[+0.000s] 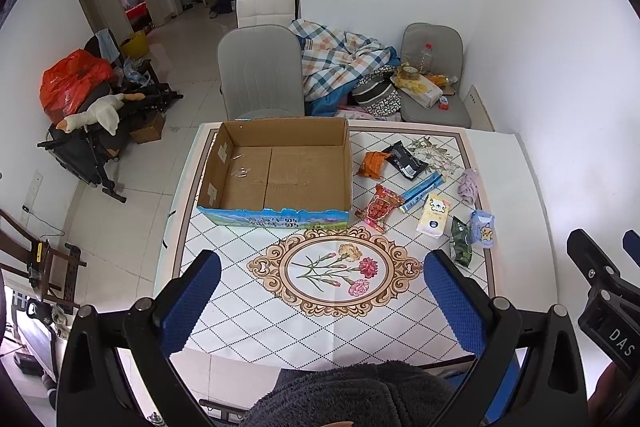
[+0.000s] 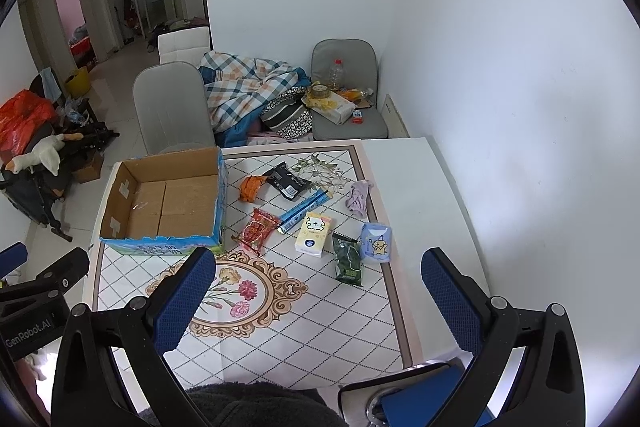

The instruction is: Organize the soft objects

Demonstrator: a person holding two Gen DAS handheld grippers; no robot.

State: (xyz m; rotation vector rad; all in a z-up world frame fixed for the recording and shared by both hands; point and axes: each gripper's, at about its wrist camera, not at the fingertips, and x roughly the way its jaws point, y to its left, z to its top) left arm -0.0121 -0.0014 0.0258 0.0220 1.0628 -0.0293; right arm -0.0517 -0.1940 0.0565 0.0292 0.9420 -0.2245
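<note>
Tiled desk carries an empty cardboard box far left, snack packets, perhaps socks, right; both tools hover, fingers apart.

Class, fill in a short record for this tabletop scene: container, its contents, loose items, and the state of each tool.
container: cardboard box, open top, on the table's left part
contents: nothing visible inside
loose items: orange packet, black packet, red snack packet, blue stick pack, tissue pack, green packet, blue sock, lilac cloth, all right of the box
left tool: open, holding nothing
right tool: open, holding nothing
</note>
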